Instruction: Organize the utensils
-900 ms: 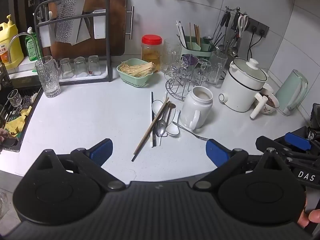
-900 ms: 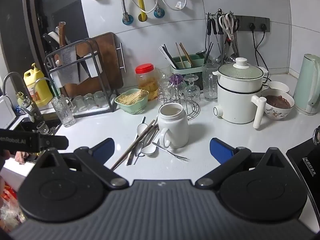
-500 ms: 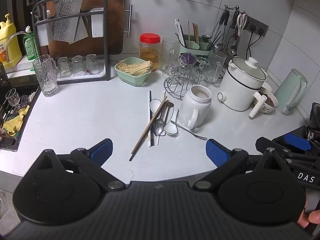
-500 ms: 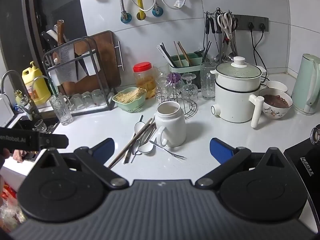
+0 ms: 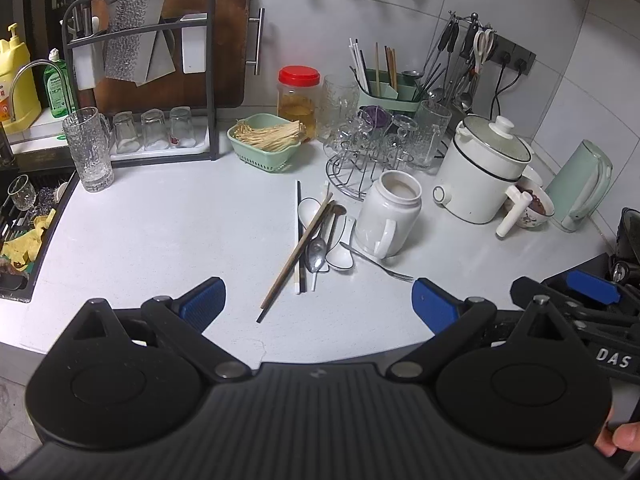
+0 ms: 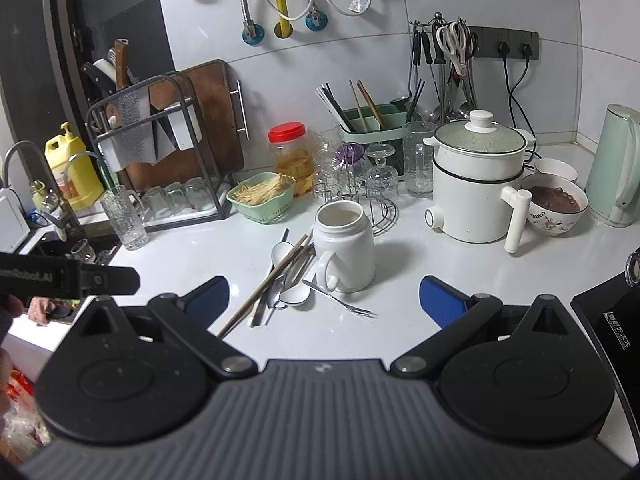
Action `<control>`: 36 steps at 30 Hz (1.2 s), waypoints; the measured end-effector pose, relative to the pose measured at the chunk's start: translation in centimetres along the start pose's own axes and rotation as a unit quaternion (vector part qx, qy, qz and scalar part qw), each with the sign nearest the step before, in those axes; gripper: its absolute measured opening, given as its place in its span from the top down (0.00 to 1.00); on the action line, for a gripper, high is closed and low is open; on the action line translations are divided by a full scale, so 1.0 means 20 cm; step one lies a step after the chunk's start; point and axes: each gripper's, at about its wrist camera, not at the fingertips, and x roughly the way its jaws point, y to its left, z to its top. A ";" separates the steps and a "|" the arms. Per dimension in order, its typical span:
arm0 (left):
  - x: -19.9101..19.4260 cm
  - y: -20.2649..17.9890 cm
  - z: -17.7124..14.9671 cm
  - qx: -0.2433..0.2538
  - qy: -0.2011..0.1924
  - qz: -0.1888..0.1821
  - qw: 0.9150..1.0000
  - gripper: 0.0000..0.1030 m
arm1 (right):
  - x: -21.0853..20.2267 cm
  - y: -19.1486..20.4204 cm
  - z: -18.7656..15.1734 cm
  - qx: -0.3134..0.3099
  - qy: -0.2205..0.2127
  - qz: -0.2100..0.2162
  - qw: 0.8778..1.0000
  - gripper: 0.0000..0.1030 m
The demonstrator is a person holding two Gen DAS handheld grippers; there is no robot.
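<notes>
Nearest me, my left gripper [image 5: 316,300] and my right gripper [image 6: 324,298] both stand wide apart and hold nothing, hovering above the white counter [image 5: 168,232]. Just beyond them the loose utensils lie in a heap: long chopsticks [image 5: 298,252] crossed over a metal spoon [image 5: 317,252] and white ceramic spoons [image 5: 308,210], with a small fork [image 5: 378,264] pointing away to the side. The white jar [image 5: 388,212] stands touching that heap. Further back, against the wall, sits the green utensil holder [image 5: 384,94]. I judge this the approach, nothing sorted yet. Next I must drop onto one piece, likely a chopstick end clear of the pile, and pinch it.
</notes>
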 end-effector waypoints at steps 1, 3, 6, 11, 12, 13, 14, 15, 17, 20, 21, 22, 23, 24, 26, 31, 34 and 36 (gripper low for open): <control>0.00 0.00 0.00 -0.003 -0.003 0.001 1.000 0.02 | 0.00 0.00 0.00 -0.001 -0.001 -0.001 1.000 0.00; -0.01 0.01 -0.01 -0.008 -0.007 -0.003 1.000 0.02 | -0.01 0.01 0.00 -0.003 -0.002 -0.005 1.000 0.00; -0.02 0.01 -0.01 -0.008 -0.005 -0.003 1.000 0.02 | -0.02 0.01 -0.01 -0.005 -0.003 -0.004 1.000 0.00; -0.02 -0.01 0.00 -0.001 0.000 -0.004 1.000 0.02 | -0.03 0.02 -0.01 -0.006 -0.003 -0.005 1.000 0.00; -0.02 -0.01 -0.01 -0.001 0.000 -0.004 1.000 0.02 | -0.03 0.02 -0.01 -0.004 -0.002 -0.006 1.000 0.00; -0.03 -0.01 -0.01 -0.001 0.000 -0.004 1.000 0.02 | -0.03 0.02 -0.02 -0.002 -0.002 -0.006 1.000 0.00; -0.03 -0.01 -0.01 -0.001 0.000 -0.003 1.000 0.02 | -0.03 0.01 -0.02 0.000 -0.002 -0.006 1.000 0.00; -0.03 -0.01 -0.01 -0.002 0.000 -0.002 1.000 0.02 | -0.03 0.01 -0.02 0.001 -0.001 -0.007 1.000 0.00; -0.03 -0.01 -0.01 -0.005 -0.002 0.004 1.000 0.02 | -0.03 0.01 -0.02 -0.001 0.001 -0.007 1.000 0.00; -0.03 0.00 -0.01 -0.006 -0.001 0.005 1.000 0.02 | -0.03 0.02 -0.02 -0.004 0.003 -0.004 1.000 0.00; -0.03 0.00 -0.01 -0.007 0.000 0.005 1.000 0.02 | -0.03 0.02 -0.02 -0.006 0.004 -0.003 1.000 0.00; -0.03 -0.01 -0.01 -0.007 0.000 0.005 1.000 0.02 | -0.03 0.03 -0.02 -0.007 0.005 -0.003 1.000 0.00; -0.03 -0.01 -0.02 -0.006 0.001 0.005 1.000 0.02 | -0.03 0.03 -0.02 -0.008 0.006 -0.003 1.000 0.00; -0.03 -0.01 -0.02 -0.005 0.001 0.005 1.000 0.02 | -0.03 0.03 -0.02 -0.009 0.005 -0.002 1.000 0.00; -0.04 -0.01 -0.03 -0.004 0.001 0.003 1.000 0.02 | -0.04 0.04 -0.03 -0.009 0.004 -0.006 1.000 0.00; -0.03 -0.02 -0.03 -0.002 0.004 0.000 1.000 0.02 | -0.03 0.02 -0.03 -0.004 0.009 -0.012 1.000 0.00; -0.03 -0.02 -0.03 -0.002 0.006 -0.001 1.000 0.02 | -0.02 0.02 -0.03 -0.001 0.013 -0.012 1.000 0.00; -0.03 -0.01 -0.03 -0.005 0.011 -0.003 1.000 0.02 | -0.02 0.02 -0.03 0.001 0.013 -0.011 1.000 0.00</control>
